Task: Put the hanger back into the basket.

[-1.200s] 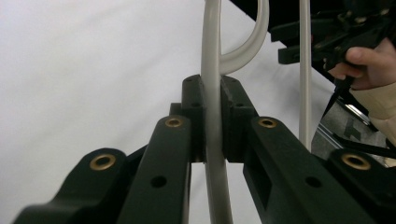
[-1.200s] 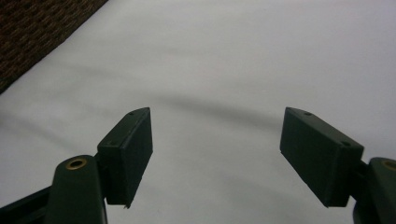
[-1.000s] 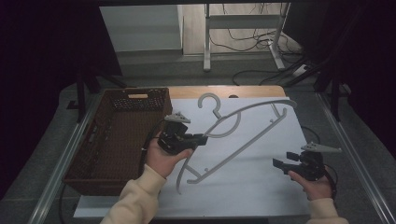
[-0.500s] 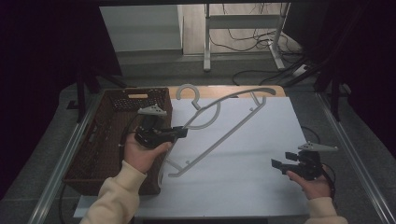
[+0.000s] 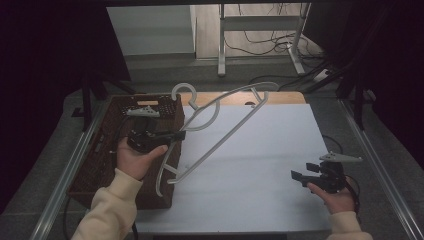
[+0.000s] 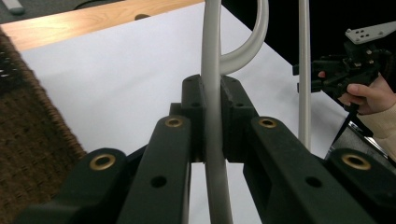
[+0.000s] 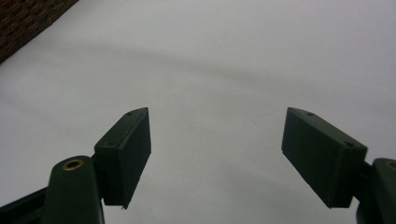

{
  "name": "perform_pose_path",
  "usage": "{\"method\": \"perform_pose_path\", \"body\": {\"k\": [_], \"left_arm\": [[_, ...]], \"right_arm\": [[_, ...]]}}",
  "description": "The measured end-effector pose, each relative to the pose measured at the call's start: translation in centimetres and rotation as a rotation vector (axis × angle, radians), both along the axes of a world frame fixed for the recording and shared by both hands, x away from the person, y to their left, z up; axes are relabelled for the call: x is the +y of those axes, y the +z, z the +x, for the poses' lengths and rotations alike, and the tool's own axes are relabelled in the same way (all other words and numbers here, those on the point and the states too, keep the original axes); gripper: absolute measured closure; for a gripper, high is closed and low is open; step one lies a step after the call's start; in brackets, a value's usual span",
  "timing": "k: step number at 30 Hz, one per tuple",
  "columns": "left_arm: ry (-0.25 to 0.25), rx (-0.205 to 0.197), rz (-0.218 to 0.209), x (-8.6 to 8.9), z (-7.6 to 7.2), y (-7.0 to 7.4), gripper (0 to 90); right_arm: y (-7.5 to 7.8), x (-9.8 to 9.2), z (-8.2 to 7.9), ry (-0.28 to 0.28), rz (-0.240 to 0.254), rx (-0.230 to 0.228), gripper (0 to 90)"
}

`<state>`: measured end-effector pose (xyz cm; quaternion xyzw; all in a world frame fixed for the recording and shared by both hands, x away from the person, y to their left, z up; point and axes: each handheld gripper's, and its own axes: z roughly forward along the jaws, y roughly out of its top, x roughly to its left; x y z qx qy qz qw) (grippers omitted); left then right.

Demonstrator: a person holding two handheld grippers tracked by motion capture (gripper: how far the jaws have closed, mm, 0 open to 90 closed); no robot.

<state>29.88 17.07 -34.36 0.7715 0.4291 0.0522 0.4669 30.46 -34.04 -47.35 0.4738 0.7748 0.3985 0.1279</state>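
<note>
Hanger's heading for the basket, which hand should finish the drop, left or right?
Left, probably. The left gripper is shut on the white hanger and holds it partly over the wicker basket. The right gripper sits open and empty over the white sheet, far across from the basket.

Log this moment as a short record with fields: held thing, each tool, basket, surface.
held thing: white hanger, lifted and tilted, its hook end above the basket's far edge
left tool: shut on the hanger's arm, pads pressing it from both sides
right tool: open, nothing between its pads, low over the sheet
basket: dark wicker, at the table's left
surface: white sheet
</note>
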Motion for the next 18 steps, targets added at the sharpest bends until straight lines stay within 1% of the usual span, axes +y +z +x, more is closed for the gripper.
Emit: {"method": "perform_pose_path", "body": {"k": [8,14,18], "left_arm": [[0.038,0.004,-0.01,2.0,0.4,0.0,82.1],[0.077,0.009,-0.019,3.9,0.6,0.0,82.1],[0.102,0.015,-0.016,5.3,0.7,-0.2,82.1]], "right_arm": [[-0.1,0.1,0.0,-0.002,-0.003,0.001,24.0],[-0.1,0.1,0.0,-0.005,-0.01,0.005,24.0],[-0.1,0.1,0.0,-0.004,-0.011,0.003,23.9]]}}
